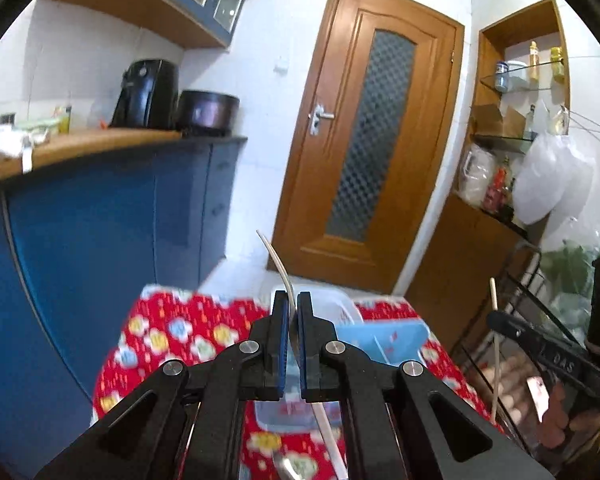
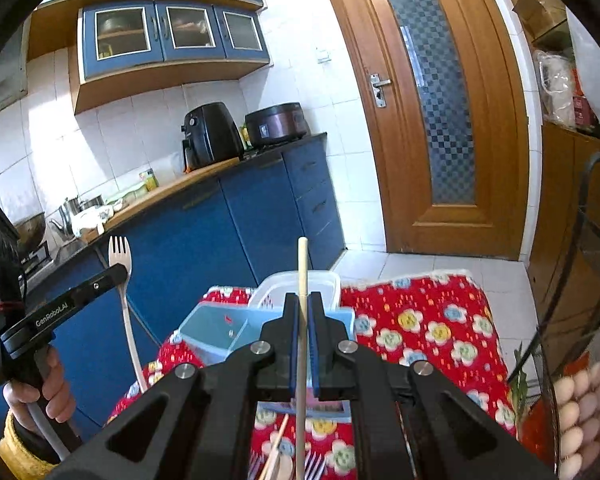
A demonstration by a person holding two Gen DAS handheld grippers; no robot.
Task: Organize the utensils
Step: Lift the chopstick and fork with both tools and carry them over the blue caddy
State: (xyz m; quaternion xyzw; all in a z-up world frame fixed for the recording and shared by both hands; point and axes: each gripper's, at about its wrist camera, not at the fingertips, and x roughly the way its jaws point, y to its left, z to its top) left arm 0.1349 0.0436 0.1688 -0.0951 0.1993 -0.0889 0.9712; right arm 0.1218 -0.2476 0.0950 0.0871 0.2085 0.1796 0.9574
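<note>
My left gripper (image 1: 293,300) is shut on a cream fork (image 1: 279,266), seen edge-on in the left wrist view and upright with tines up in the right wrist view (image 2: 120,254). My right gripper (image 2: 303,300) is shut on a wooden chopstick (image 2: 302,268), held upright; it also shows in the left wrist view (image 1: 494,300). Both are raised above a light blue divided organizer (image 2: 216,328) on the red floral tablecloth (image 2: 428,320). A clear plastic container (image 2: 324,280) stands just behind the organizer. More forks (image 2: 316,464) and chopsticks (image 2: 278,444) lie on the cloth below my right gripper.
Blue kitchen cabinets (image 2: 204,240) run along the left with an air fryer (image 2: 210,136) and cooker (image 2: 278,122) on the counter. A wooden door (image 2: 436,100) stands behind. A black wire rack (image 2: 580,280) with eggs (image 2: 584,408) is at the right.
</note>
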